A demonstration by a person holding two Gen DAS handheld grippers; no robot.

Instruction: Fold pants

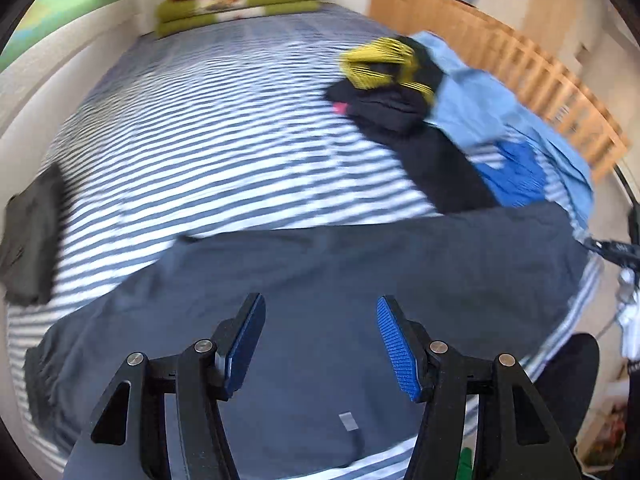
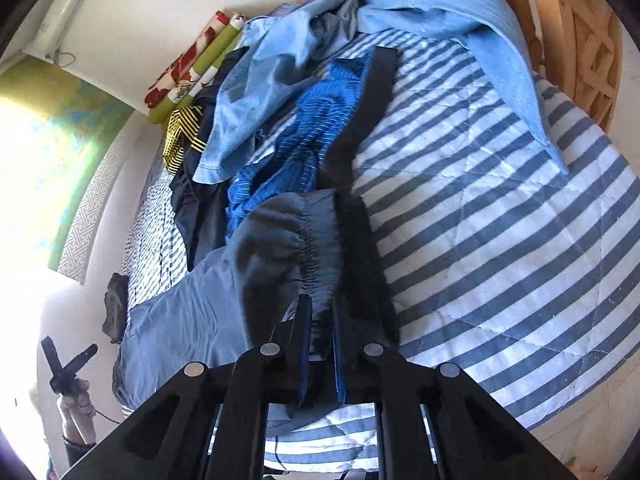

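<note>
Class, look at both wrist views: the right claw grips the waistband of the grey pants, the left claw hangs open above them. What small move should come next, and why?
Probably lower the left claw and close it on the grey pants. It is open above the spread fabric, while the right claw already pinches the elastic waistband; a fold likely needs two held points.

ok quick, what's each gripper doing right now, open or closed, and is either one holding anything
Left gripper: open, empty, above the dark grey pants.
Right gripper: shut on the pants' elastic waistband.
</note>
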